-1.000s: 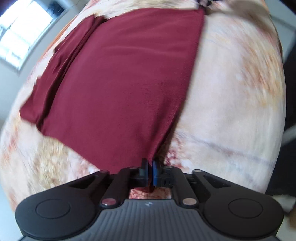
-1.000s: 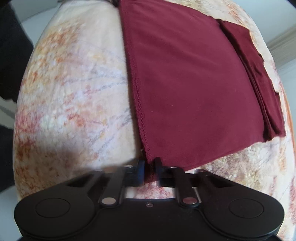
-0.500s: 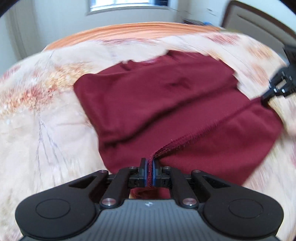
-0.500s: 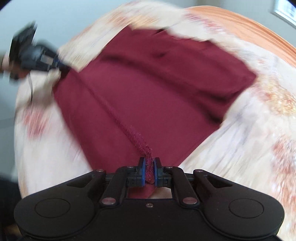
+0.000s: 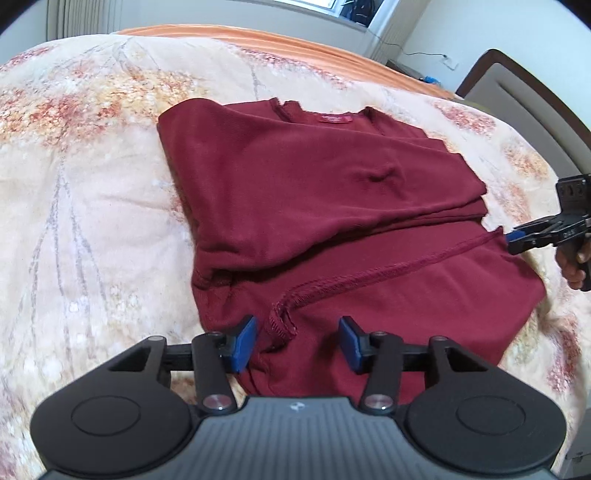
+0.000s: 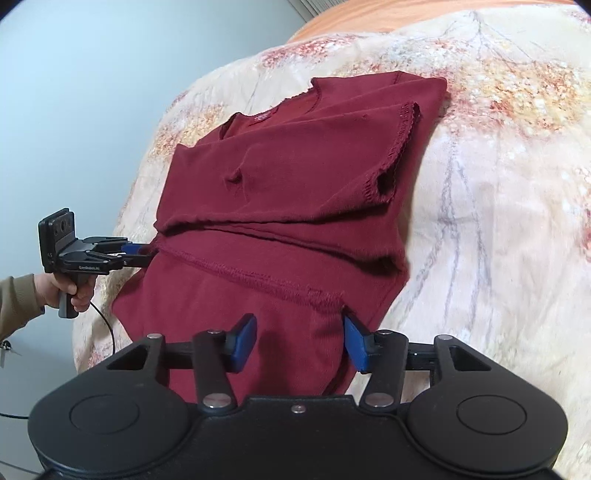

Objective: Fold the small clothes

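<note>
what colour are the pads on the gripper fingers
Blue, on black fingers; clearest in the left wrist view, on the left gripper's pads.

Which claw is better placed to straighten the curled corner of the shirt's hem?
Left, probably: the curled hem corner lies between the left claw's opening jaws; the right claw is at the hem's far end.

Bed (image 5: 92,177) with cream floral blanket, orange sheet (image 5: 258,37) along far edge. Brown-framed padded headboard (image 5: 517,92) at right. Window (image 5: 325,3) on far wall gives daylight. White walls (image 6: 110,74), wall socket (image 5: 451,63) with cable.
</note>
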`<state>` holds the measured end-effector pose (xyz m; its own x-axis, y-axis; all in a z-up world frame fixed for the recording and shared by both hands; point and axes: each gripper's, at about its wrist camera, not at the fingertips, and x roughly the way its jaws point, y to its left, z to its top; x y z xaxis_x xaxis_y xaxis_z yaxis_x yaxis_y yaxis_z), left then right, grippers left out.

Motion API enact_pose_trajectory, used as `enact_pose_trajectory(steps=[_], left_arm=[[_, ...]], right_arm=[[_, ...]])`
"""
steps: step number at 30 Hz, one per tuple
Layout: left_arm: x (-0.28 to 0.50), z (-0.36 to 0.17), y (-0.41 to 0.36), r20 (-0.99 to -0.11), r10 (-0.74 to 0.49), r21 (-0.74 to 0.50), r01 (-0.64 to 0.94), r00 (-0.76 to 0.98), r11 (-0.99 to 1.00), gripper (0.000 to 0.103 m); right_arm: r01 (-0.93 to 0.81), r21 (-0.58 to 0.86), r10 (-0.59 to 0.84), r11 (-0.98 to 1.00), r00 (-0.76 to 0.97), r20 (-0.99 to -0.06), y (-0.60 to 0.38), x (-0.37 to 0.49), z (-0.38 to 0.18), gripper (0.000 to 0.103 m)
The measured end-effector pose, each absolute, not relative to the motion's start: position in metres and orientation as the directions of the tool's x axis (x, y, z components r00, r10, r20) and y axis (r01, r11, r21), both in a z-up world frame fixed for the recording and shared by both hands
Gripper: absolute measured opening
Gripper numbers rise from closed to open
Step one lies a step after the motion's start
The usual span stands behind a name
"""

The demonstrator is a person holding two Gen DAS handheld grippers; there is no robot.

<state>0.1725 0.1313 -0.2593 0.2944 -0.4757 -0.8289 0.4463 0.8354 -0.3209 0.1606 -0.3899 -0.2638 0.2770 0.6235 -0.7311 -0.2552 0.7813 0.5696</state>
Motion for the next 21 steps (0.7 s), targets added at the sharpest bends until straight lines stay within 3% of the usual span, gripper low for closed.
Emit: enact_pose_trajectory(steps=[3,8,21], left_arm=[[0.1676,-0.258,0.1313,-0.829,-0.476,-0.317,0.453,0.295,0.833,0.053],[0.1717,-0.261,0.1326,-0.83,-0.471,-0.325,0.425,0.3,0.845,0.051],[0.1762,-0.2657,0.1278,-0.858,-0.404,-0.265,0.4,0.317,0.877,0.021]], right_arm=[[-0.278,0.547,0.612,0.79,0.291,-0.736,-0.3845,0.1579,-0.2648,0.052],[-0.255,0.554,0.61,0.793,0.322,-0.724,-0.3876,0.161,-0.2677,0.035],[-0.262,0.495,0.559,0.829,0.342,-0.755,-0.3808,0.1593,-0.2646,0.013]])
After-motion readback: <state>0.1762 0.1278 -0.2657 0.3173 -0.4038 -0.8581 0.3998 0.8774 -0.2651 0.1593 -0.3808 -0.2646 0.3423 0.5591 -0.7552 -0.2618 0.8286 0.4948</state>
